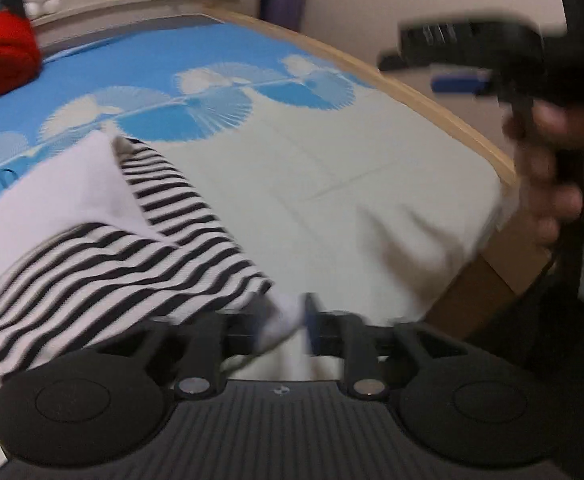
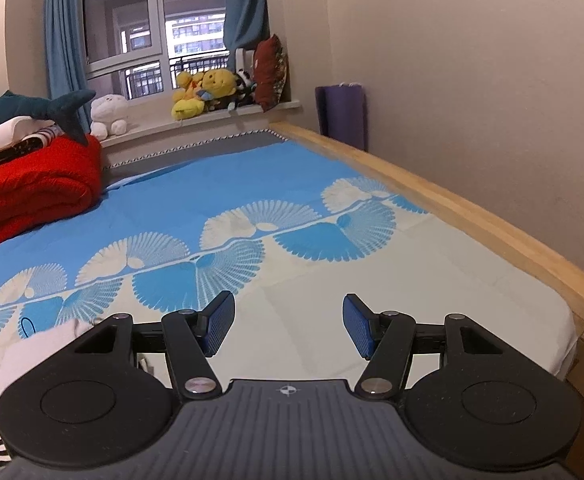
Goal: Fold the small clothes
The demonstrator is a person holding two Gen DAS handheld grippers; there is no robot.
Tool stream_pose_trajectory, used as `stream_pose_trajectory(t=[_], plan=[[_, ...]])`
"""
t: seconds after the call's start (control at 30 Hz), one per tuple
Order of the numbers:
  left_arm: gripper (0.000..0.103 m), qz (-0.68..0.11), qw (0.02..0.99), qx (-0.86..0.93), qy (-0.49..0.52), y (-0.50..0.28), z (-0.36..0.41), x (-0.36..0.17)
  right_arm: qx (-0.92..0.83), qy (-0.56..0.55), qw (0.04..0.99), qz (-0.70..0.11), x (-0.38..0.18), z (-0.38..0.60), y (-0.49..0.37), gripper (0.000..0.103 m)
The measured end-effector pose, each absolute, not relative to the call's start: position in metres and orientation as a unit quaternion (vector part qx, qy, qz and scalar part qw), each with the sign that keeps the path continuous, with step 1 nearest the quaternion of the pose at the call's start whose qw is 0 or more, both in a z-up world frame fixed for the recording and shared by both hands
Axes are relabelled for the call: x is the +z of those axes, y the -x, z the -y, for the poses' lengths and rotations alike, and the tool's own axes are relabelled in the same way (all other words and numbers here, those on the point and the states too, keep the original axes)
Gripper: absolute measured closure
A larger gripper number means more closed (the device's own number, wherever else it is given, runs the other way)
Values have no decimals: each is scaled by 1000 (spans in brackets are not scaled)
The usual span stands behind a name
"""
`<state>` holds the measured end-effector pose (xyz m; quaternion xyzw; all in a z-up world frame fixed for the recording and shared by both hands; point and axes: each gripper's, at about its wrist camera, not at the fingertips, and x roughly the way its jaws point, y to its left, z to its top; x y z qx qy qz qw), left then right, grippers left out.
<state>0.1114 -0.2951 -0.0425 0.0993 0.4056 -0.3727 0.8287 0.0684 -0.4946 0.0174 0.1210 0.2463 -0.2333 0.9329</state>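
Shirt (image 1: 104, 248), striped black and white with plain white parts, lies bunched on the bed (image 1: 331, 184) toward its near left side, on the pale stretch of sheet below the blue fan-patterned band. My left gripper (image 1: 282, 320) has its jaws clenched on a white corner of the cloth; the picture is blurred there, so I cannot tell how much cloth sits between the pads. From that pinch the striped cloth rises and drapes away to the left, with a white panel turned over on top of it. My right gripper (image 2: 288, 326) has its jaws spread wide and grasps nothing; it hangs over bare sheet near the bed's near edge, with the shirt just beside it at the lower left of its view. In the left view that gripper shows blurred off the bed's right edge, gripped by my right hand (image 1: 547, 168). At the far left corner a red blanket (image 2: 36, 188) is rolled up, well apart from the work. I judge the fold early or partway: one flap seems turned over, but the shirt is rumpled, its outline uneven, and no neat rectangle shows. Left to do, as I read it: lay the held corner flat, bring in the remaining edges, and smooth the bundle.
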Motion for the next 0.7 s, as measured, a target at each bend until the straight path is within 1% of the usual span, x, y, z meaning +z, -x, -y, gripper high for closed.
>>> stream_pose_trajectory(t=[0.13,0.23,0.3,0.33,0.37,0.43,0.47,0.53,0.57,0.7], plan=[[59,-404,851,-325,-77,-135,256,-2,-171,-129,938,-273,13,481,-85,41],[58,-390,869,-283,-115,-163,223,25,-90,-143,933,-318,4,463,-108,41],[52,-375,879,-261,-139,-178,199,39,-33,-165,917,-361,-6,450,-125,41],[50,-369,882,-254,-148,-184,185,42,-8,-177,907,-383,-13,442,-134,40],[50,-364,885,-247,-153,-189,171,43,14,-186,895,-405,-20,434,-143,39],[50,-358,893,-227,-151,-196,144,38,38,-197,871,-448,-33,421,-159,33],[50,-359,898,-215,-135,-200,129,31,38,-197,860,-469,-40,416,-165,33],[50,-395,890,-200,-107,-204,103,15,33,-195,844,-499,-51,410,-174,33],[54,-424,881,-175,-116,-210,98,8,30,-197,838,-508,-55,409,-178,33],[53,-395,899,-143,-123,-222,94,16,28,-209,828,-520,-58,408,-180,33]])
